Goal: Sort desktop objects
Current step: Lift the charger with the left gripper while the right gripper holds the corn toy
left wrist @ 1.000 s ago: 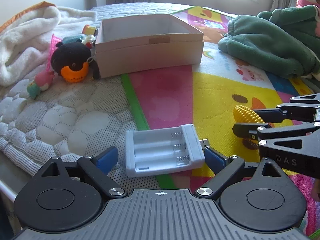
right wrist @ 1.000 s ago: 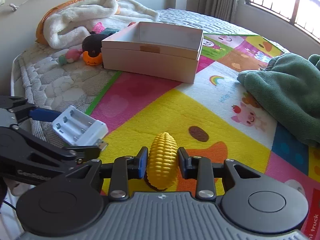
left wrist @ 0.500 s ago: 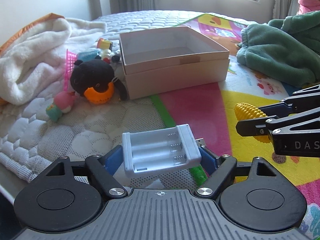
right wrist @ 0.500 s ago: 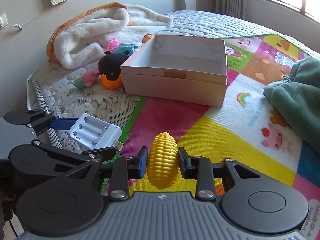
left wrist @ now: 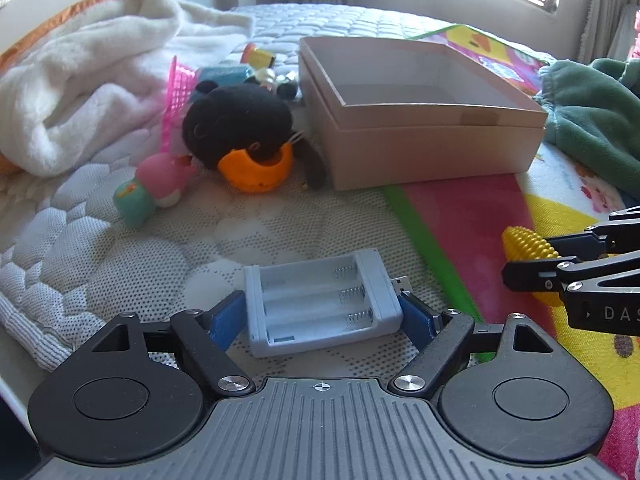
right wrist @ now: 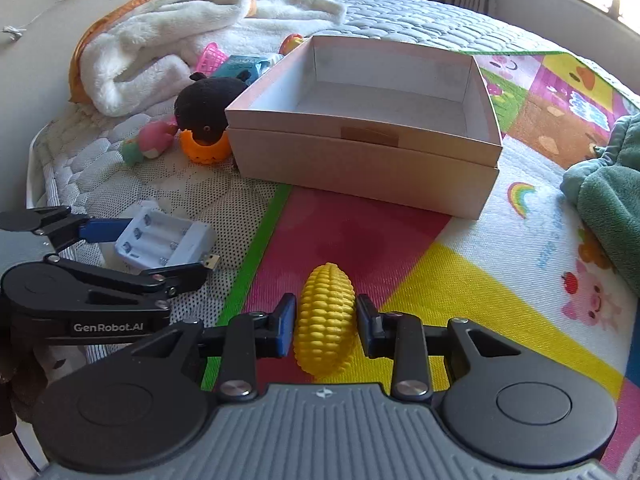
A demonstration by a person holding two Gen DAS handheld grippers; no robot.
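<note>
My left gripper (left wrist: 322, 314) is shut on a white battery charger (left wrist: 320, 300) and holds it above the mattress; it also shows in the right wrist view (right wrist: 164, 242). My right gripper (right wrist: 326, 326) is shut on a yellow toy corn cob (right wrist: 326, 322), held above the play mat; the corn also shows at the right of the left wrist view (left wrist: 528, 246). An open, empty pink cardboard box (right wrist: 360, 136) stands ahead of both grippers, also in the left wrist view (left wrist: 420, 120).
A black plush on an orange base (left wrist: 244, 132), a pink and green toy (left wrist: 152, 184), a pink basket (left wrist: 176, 92) and small toys lie left of the box. A white blanket (left wrist: 80, 92) is far left, a green blanket (left wrist: 592, 120) right. The mattress edge (left wrist: 24, 320) is near left.
Both grippers have lifted their objects and moved forward toward the box. The left gripper closed on the charger, which lay on the mattress a second ago.
</note>
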